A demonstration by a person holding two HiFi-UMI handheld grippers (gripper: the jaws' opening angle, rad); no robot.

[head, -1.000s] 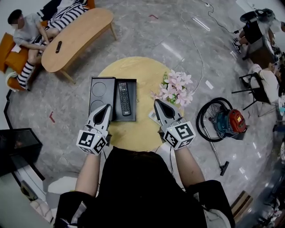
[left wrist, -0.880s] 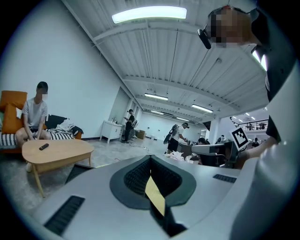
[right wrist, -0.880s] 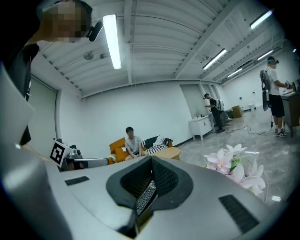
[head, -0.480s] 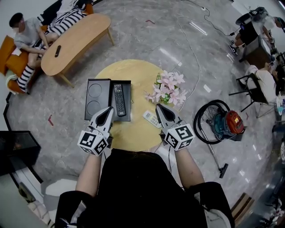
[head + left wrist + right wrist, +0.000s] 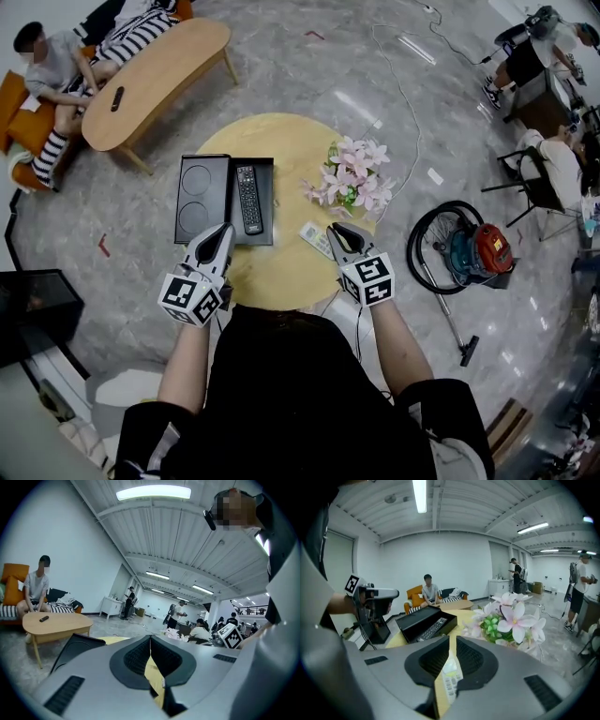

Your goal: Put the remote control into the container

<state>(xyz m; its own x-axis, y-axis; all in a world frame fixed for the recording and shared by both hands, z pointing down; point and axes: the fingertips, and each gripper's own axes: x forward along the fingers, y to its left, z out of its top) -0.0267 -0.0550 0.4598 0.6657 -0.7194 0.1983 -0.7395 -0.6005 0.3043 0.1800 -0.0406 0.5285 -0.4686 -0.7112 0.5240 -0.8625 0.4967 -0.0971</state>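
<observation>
On the round yellow table (image 5: 281, 150) lies an open black container (image 5: 202, 197), and a black remote control (image 5: 247, 199) rests in its right half. A small white remote (image 5: 315, 240) sits on the table just left of my right gripper (image 5: 339, 230). That gripper points down at it, with only a sliver between its jaws and nothing in them. In the right gripper view the white remote (image 5: 450, 677) shows through that slit, beyond the gripper (image 5: 451, 641), and the container (image 5: 423, 620) stands further left. My left gripper (image 5: 225, 228) is shut and empty at the container's near edge.
A bunch of pink flowers (image 5: 354, 178) stands on the table behind the right gripper. On the floor to the right is a vacuum cleaner with its hose (image 5: 473, 253). A wooden coffee table (image 5: 150, 75) and seated people are at the far left.
My right gripper has dropped and tilted down toward the white remote. The left gripper has shifted only slightly beside the container.
</observation>
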